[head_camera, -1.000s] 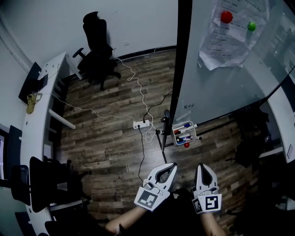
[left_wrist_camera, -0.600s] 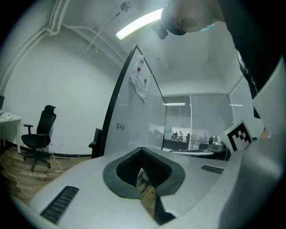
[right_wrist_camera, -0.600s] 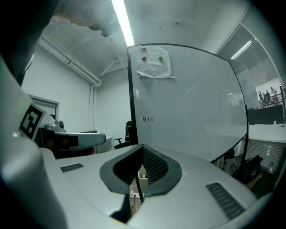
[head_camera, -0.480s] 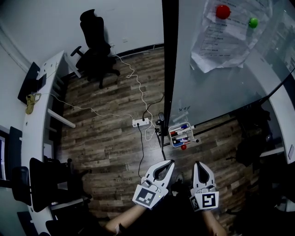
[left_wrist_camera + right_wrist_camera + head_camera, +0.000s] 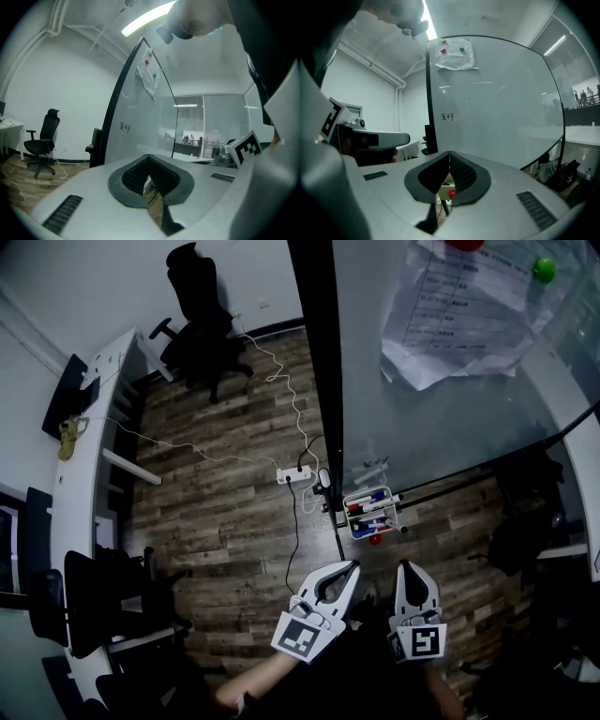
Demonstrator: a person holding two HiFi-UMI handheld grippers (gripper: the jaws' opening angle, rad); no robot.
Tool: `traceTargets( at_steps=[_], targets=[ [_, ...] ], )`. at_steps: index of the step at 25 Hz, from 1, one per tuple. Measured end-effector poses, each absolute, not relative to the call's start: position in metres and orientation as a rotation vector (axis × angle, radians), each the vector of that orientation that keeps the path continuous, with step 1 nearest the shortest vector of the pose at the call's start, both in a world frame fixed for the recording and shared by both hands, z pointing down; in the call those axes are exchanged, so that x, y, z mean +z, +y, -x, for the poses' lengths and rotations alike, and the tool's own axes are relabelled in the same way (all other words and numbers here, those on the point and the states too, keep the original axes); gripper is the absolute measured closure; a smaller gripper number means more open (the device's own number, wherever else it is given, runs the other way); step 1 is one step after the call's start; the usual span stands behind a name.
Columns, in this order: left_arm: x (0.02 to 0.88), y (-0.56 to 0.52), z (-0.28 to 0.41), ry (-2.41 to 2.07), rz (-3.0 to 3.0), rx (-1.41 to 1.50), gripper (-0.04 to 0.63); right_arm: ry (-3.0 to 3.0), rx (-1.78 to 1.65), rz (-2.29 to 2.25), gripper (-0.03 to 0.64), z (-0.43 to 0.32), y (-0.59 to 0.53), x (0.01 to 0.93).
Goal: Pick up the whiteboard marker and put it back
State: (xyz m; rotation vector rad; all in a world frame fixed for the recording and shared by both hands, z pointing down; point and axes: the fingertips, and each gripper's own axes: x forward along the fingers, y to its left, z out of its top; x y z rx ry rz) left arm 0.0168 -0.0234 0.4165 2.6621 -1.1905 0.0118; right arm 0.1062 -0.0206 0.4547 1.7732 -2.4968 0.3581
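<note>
Only head view shows whiteboard markers (image 5: 371,506) in tray (image 5: 356,532) at board's foot, ahead of & apart from left tongs (image 5: 350,566) & right tongs (image 5: 410,566), both closed, empty; right gripper view catches just red ball (image 5: 451,192).

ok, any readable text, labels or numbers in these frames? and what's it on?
Handwriting on the whiteboard: a short scribble, not legible.
Printed sheets pinned to it: lines of print, too small to read.
Cube markers: black-and-white patterns, no words.
Whiteboard markers in the tray: labels too small to read.
No other text shows.
</note>
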Motion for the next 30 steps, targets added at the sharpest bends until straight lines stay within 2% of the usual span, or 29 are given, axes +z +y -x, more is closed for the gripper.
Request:
traceTargets(
  at_steps=[17,21,30],
  targets=[
    [0.437,-0.052,-0.039,-1.179,-2.620,0.047,0.589,-2.462,0.430,-1.760,0.598,-0.117,-0.054,0.474],
    [0.442,-0.056,-0.039,-1.183,-2.608,0.062,0.589,-2.450,0.462,-1.739,0.551,-0.115,-0.060,0.482],
    [0.450,-0.070,-0.038,-1.192,-2.588,0.082,0.589,-2.427,0.483,-1.692,0.509,-0.114,-0.078,0.498]
  ],
)
